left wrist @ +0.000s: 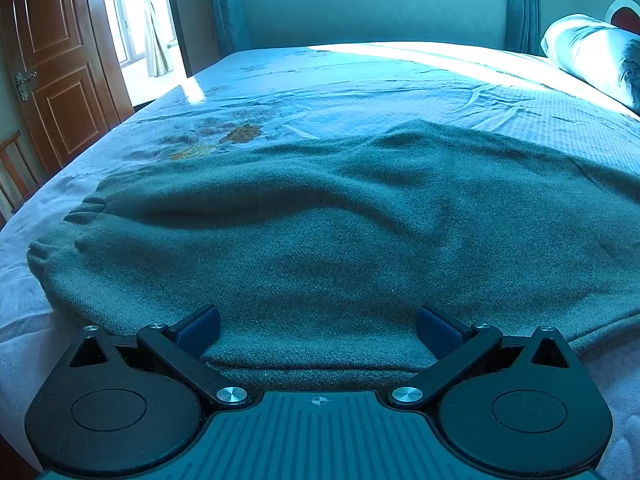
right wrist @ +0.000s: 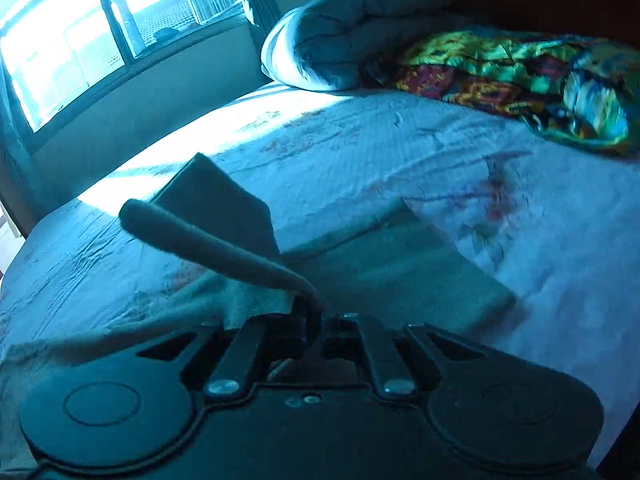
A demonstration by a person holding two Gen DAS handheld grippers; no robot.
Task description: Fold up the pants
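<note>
Dark green fleece pants (left wrist: 320, 220) lie spread across the bed, with the gathered waistband at the left. My left gripper (left wrist: 318, 330) is open, its blue pads wide apart and resting low over the near edge of the cloth. In the right wrist view my right gripper (right wrist: 316, 324) is shut on a fold of the pants (right wrist: 208, 240), which rises up and to the left from the jaws, lifted off the bed. The rest of the pants (right wrist: 400, 280) lies flat on the bed beyond it.
The bed sheet (left wrist: 360, 80) is pale with flower prints. A rolled grey quilt (right wrist: 352, 36) and a bright patterned blanket (right wrist: 520, 80) lie at the head of the bed. A wooden door (left wrist: 56, 60) and a chair (left wrist: 16, 176) stand to the left.
</note>
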